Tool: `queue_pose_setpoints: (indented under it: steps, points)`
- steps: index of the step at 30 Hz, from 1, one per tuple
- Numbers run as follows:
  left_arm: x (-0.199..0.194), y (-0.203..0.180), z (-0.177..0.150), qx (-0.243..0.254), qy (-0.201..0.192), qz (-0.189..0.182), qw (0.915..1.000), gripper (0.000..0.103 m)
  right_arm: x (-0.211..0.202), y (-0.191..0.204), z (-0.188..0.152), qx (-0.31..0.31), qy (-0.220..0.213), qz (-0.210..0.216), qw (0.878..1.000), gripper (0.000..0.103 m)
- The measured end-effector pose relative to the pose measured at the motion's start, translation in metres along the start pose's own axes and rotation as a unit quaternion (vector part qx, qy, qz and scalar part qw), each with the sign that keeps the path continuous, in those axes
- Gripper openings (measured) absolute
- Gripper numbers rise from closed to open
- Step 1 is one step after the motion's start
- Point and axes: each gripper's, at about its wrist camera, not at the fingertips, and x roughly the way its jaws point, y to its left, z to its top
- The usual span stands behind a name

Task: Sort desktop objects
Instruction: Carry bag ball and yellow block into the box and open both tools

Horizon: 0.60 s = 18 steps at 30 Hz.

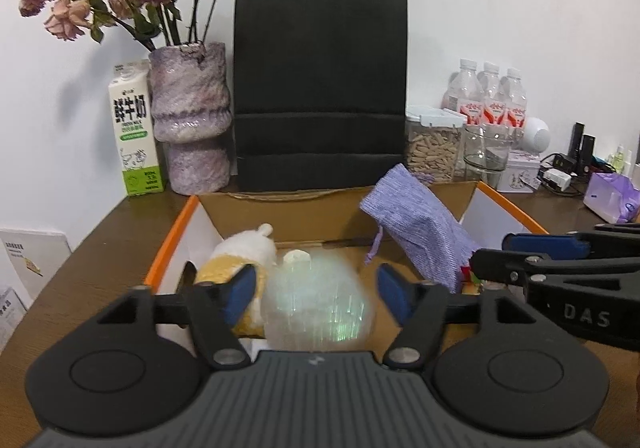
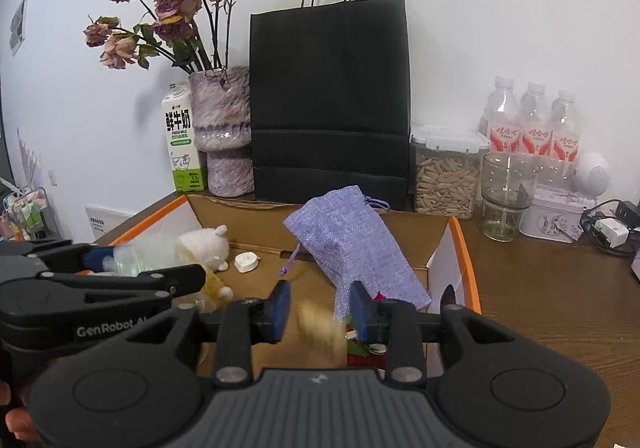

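Your left gripper [image 1: 316, 290] stands spread over the cardboard box [image 1: 304, 216], a blurred translucent ball [image 1: 318, 304] loose between its pads. Your right gripper [image 2: 320, 312] likewise gapes around a blurred tan object [image 2: 322, 332].

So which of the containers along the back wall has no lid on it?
The clear glass jar, standing between the lidded container of seeds and the small white tin. Its mouth is open; the water bottles behind are capped.
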Motion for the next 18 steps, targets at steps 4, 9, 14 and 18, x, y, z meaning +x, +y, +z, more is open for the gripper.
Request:
queue_pose_setpoints:
  steps: [4, 9, 14, 18]
  points:
    - [-0.002, 0.004, 0.003, -0.006, 0.0, 0.024, 0.9997, 0.102, -0.005, -0.003, 0.002, 0.008, -0.011, -0.015, 1.0, 0.083]
    - [-0.005, 0.012, 0.006, -0.024, -0.007, 0.028, 0.9993, 0.103, -0.01, -0.011, 0.006, 0.025, -0.015, -0.005, 1.0, 0.102]
    - [-0.005, 0.01, 0.005, -0.017, -0.005, 0.03, 0.9994, 0.103, -0.014, -0.006, 0.008, 0.014, -0.019, -0.002, 1.0, 0.102]
    - [-0.006, 0.008, 0.005, -0.015, -0.006, 0.029, 0.9994, 0.103, -0.017, -0.004, 0.009, 0.009, -0.022, -0.003, 1.0, 0.102]
